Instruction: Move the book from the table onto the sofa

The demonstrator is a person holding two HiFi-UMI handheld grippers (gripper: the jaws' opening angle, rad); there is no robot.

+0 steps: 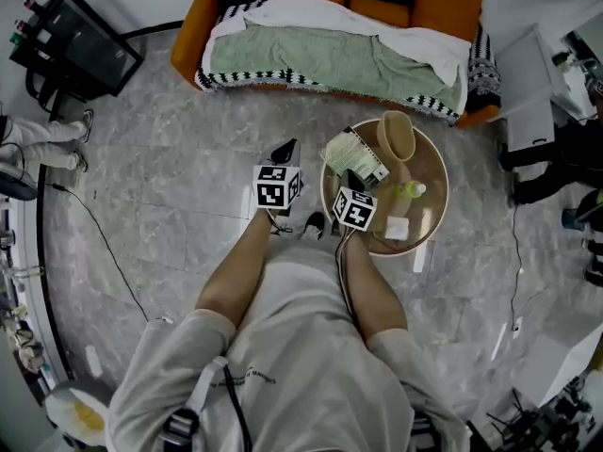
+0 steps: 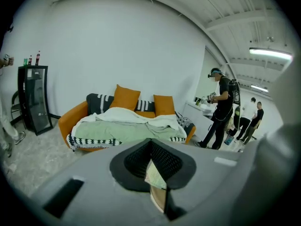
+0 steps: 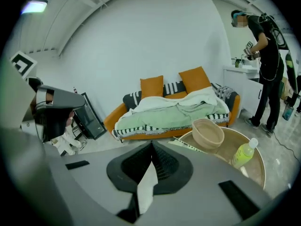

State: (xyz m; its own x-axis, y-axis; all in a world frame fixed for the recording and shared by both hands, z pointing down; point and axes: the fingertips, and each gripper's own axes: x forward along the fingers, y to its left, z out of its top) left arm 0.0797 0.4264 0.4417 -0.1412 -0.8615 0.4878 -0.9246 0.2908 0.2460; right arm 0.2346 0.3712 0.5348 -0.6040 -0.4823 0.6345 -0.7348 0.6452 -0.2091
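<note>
- Head view shows the sofa under its green blanket with no book on it, so the whole move is left to do.
- The table carries the book at its sofa-side edge, ungrasped.
- The left tool and right tool are both clenched on nothing, the right one near the book.
- Right gripper view alone shows the bottle standing upright.
</note>
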